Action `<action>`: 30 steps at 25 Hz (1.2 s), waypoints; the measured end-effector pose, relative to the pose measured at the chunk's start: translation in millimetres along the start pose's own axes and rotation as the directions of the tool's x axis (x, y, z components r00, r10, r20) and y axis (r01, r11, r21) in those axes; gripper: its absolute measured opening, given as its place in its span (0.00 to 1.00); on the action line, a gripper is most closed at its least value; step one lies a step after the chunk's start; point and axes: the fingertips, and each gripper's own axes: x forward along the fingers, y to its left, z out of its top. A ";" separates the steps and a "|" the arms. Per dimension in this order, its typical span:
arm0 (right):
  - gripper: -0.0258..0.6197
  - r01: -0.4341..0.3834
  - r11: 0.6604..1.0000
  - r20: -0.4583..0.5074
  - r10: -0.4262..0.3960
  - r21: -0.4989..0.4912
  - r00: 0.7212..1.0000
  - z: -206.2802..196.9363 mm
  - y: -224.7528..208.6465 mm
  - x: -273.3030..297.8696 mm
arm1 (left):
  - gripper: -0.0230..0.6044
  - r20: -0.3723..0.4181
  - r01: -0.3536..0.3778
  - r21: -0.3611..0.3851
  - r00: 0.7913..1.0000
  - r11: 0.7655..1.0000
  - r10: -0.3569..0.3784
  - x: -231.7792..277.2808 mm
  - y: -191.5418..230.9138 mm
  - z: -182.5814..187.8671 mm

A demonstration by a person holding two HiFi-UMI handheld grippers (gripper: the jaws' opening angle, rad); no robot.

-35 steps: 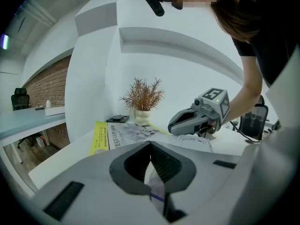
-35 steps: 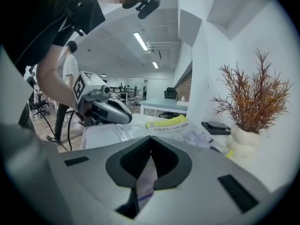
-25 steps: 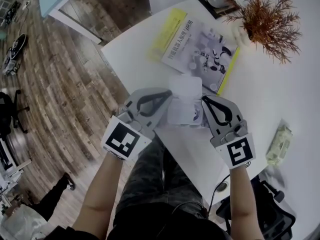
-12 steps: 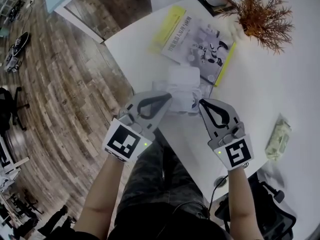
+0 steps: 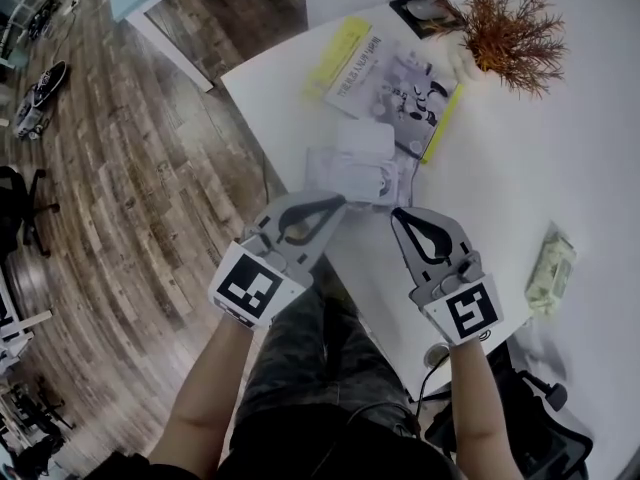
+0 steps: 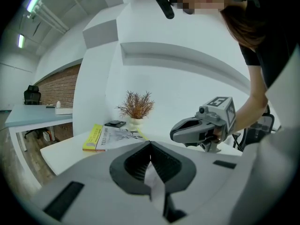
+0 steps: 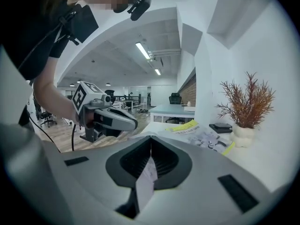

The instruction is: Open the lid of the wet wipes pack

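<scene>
The wet wipes pack (image 5: 352,176) lies flat on the white table (image 5: 520,158) near its front edge, a white flap (image 5: 365,139) at its far side against the book. My left gripper (image 5: 337,204) is shut and empty, its tip just short of the pack's near left corner. The right gripper (image 5: 397,214) is also shut and empty, a little nearer than the pack's right end. Neither touches the pack. In the left gripper view the jaws (image 6: 150,143) meet, with the right gripper (image 6: 173,134) beyond. In the right gripper view the jaws (image 7: 151,138) meet too, and the pack is hidden.
A book with a yellow edge (image 5: 388,76) lies behind the pack. A dried rust-coloured plant (image 5: 508,30) and a dark flat object (image 5: 423,10) stand at the back. A pale green packet (image 5: 549,269) lies at the right. Wooden floor (image 5: 130,198) is left of the table edge.
Both grippers have drawn back toward the person, away from the pack's sides, which they flanked a second ago. The pack stays on the table.
</scene>
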 end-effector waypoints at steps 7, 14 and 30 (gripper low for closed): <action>0.07 -0.031 1.000 0.012 0.030 0.003 0.999 10.8 20.0 -16.6 | 0.06 0.056 -0.011 -0.076 0.998 0.997 0.015 -16.5 -19.1 13.6; 0.07 -0.054 0.999 0.041 0.054 0.001 0.998 28.2 38.6 -30.4 | 0.06 0.068 -0.002 -0.071 0.998 0.997 0.007 -28.9 -43.3 25.9; 0.07 -0.121 0.993 0.082 0.121 -0.002 0.989 63.2 79.0 -58.0 | 0.06 0.085 -0.004 -0.123 0.996 0.992 0.014 -56.1 -85.3 43.8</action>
